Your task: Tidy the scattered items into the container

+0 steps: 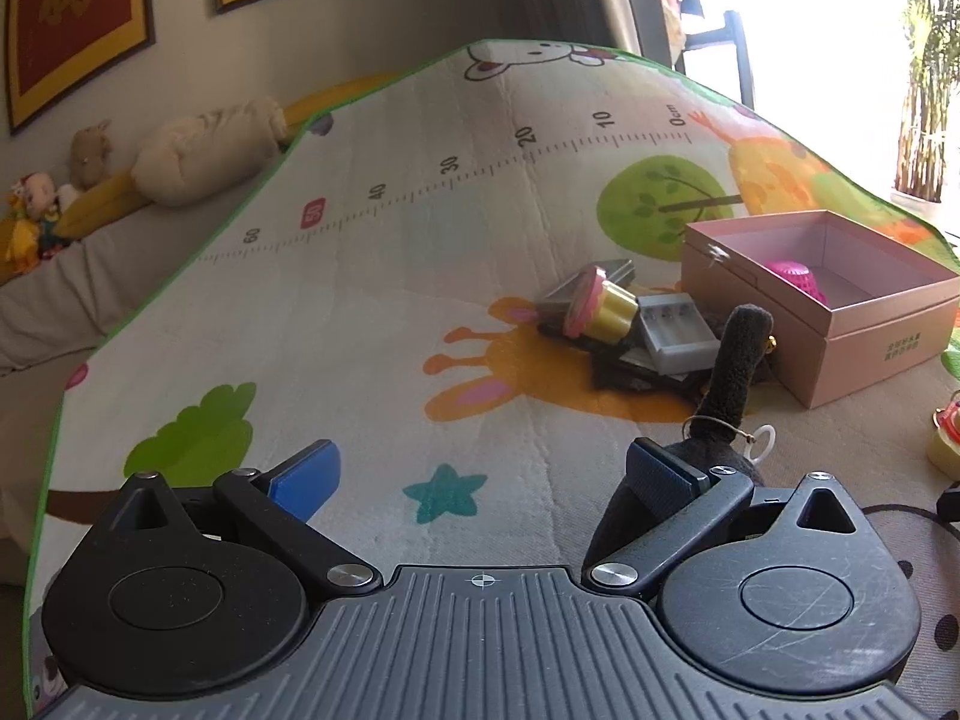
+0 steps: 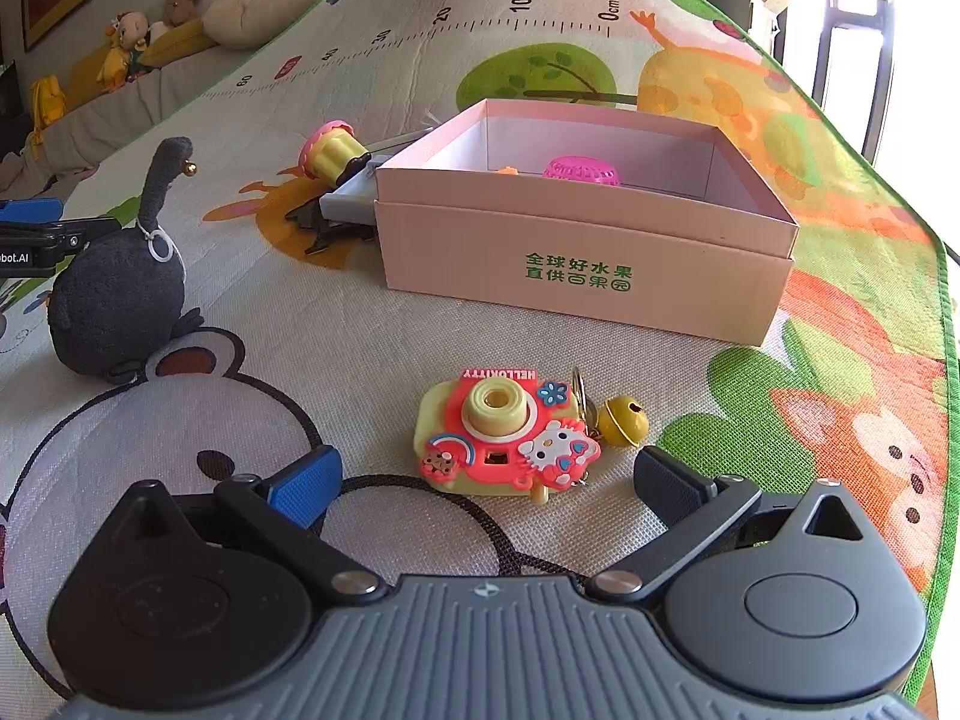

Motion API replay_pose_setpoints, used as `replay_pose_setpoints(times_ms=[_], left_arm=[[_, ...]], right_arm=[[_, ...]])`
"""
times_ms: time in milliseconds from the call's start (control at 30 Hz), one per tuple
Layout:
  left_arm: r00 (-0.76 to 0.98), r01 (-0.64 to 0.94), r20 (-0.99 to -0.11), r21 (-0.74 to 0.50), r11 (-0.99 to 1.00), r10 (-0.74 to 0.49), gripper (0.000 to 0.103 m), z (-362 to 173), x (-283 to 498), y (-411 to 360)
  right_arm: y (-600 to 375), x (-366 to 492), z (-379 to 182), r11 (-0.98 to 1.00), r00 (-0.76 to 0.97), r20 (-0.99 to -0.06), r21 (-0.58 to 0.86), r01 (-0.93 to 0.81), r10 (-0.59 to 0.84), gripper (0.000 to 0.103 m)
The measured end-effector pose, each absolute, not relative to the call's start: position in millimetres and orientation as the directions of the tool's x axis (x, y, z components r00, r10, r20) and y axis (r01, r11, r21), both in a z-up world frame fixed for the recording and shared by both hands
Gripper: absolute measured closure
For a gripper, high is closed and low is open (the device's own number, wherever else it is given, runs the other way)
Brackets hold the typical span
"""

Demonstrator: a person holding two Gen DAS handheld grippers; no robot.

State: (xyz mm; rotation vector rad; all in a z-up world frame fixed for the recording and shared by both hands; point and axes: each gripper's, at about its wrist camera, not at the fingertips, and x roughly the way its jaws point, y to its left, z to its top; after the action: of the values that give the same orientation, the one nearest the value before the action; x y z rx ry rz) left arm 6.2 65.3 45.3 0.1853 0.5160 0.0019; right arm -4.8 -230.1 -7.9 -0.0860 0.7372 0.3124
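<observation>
Two hand-held grippers, left (image 1: 480, 474) and right (image 2: 486, 474), gape wide, holding nothing. A coral-and-yellow toy camera keychain (image 2: 501, 435) lies flat on the play mat (image 2: 840, 276) just before the right one, lens up, lettering toward the pink box (image 2: 588, 264). Only the right view shows it whole; the left shows the grey plush (image 1: 729, 372) beside its right finger

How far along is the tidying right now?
Barely started. Done: only a pink basket and a small orange piece sit in the pink box. In hand: nothing; the left gripper and right gripper are both open. Left: the toy camera, the grey plush, the cupcake toy and the pile beside the box.
</observation>
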Motion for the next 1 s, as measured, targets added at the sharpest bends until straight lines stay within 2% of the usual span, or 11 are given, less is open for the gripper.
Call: replay_pose_setpoints(times_ms=[500, 733, 867, 1000], left_arm=[[0.865, 0.024, -0.494, 0.204, 0.979, 0.082, 0.000, 42.5, -3.6, 75.2], [0.845, 0.018, -0.528, 0.190, 0.982, 0.087, 0.000, 33.0, -14.1, 89.9], [0.838, 0.031, -0.544, 0.108, 0.994, 0.033, 0.000, 33.4, -20.2, 104.5], [0.850, 0.089, -0.520, -0.026, 0.996, -0.089, 0.000, 38.7, -31.1, 116.3]], right_arm=[[-230.7, -4.5, -7.3, 0.950, 0.697, -0.673, 0.032, -0.310, 0.250, 0.000], [-230.9, -4.5, -7.5, 0.950, 0.697, -0.672, 0.032, -0.310, 0.250, 0.000], [-231.0, -4.7, -7.2, 0.950, 0.697, -0.672, 0.032, -0.310, 0.250, 0.000], [-230.9, -5.2, -7.0, 0.950, 0.697, -0.672, 0.032, -0.310, 0.250, 0.000]])
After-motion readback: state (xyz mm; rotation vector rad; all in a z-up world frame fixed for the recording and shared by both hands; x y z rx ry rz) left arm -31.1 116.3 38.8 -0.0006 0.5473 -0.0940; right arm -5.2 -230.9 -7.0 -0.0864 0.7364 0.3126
